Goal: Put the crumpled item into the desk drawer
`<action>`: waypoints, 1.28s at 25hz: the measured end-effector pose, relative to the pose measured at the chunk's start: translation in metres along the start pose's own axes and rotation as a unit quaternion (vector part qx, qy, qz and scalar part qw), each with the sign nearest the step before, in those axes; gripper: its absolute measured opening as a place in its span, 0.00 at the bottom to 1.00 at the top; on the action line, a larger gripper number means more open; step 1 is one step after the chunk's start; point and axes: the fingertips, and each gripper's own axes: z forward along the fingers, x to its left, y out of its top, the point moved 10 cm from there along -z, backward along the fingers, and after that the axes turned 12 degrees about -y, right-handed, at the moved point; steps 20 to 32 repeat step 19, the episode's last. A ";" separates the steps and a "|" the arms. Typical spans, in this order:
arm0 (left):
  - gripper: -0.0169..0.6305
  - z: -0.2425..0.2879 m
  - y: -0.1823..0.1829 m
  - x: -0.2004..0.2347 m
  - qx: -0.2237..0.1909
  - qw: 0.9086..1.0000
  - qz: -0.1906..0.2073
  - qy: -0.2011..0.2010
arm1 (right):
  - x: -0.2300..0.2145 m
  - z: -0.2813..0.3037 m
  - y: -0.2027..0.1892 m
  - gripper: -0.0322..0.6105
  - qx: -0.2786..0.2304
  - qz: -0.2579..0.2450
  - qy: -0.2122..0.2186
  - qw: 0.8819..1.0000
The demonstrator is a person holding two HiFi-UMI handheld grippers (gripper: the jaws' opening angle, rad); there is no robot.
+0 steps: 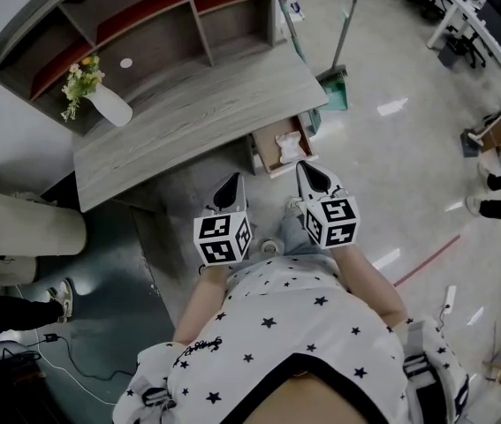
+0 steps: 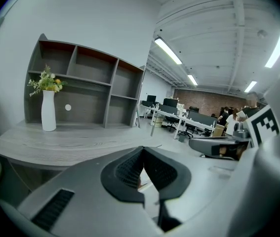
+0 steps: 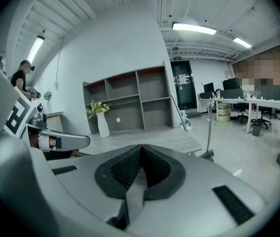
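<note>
**Office floor [image 1: 391, 148]: drawer [image 1: 262, 155] open, crumpled item [image 1: 292, 148] inside**

Ahead of your grippers, the drawer stands pulled out from the desk [image 1: 197, 113], nearest your right gripper [image 1: 315, 177], and the crumpled item lies in it. Farther off, left of your left gripper [image 1: 230, 190], a white vase [image 1: 109, 106] on the desk holds flowers [image 1: 80, 79]. Both grippers have their jaws pressed together, empty, touching nothing.

A shelf unit [image 1: 144, 25] stands along the desk's [image 1: 197, 117] back edge. A vase [image 1: 109, 106] stands on the desk before it, near the left end. A drawer [image 1: 268, 148] juts out from under the front edge by the right corner, with a crumpled item [image 1: 291, 147] in it. A broom [image 1: 336, 87] stands just past the right end.
</note>
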 end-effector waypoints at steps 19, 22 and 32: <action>0.04 0.005 0.002 0.008 -0.002 1.000 -0.008 0.004 | 0.006 0.012 0.007 0.04 -0.006 0.000 0.015 1.000; 0.04 0.005 0.002 0.008 -0.002 1.000 -0.008 0.004 | 0.006 0.012 0.007 0.04 -0.006 0.000 0.015 1.000; 0.04 0.005 0.002 0.008 -0.002 1.000 -0.008 0.004 | 0.006 0.012 0.007 0.04 -0.006 0.000 0.015 1.000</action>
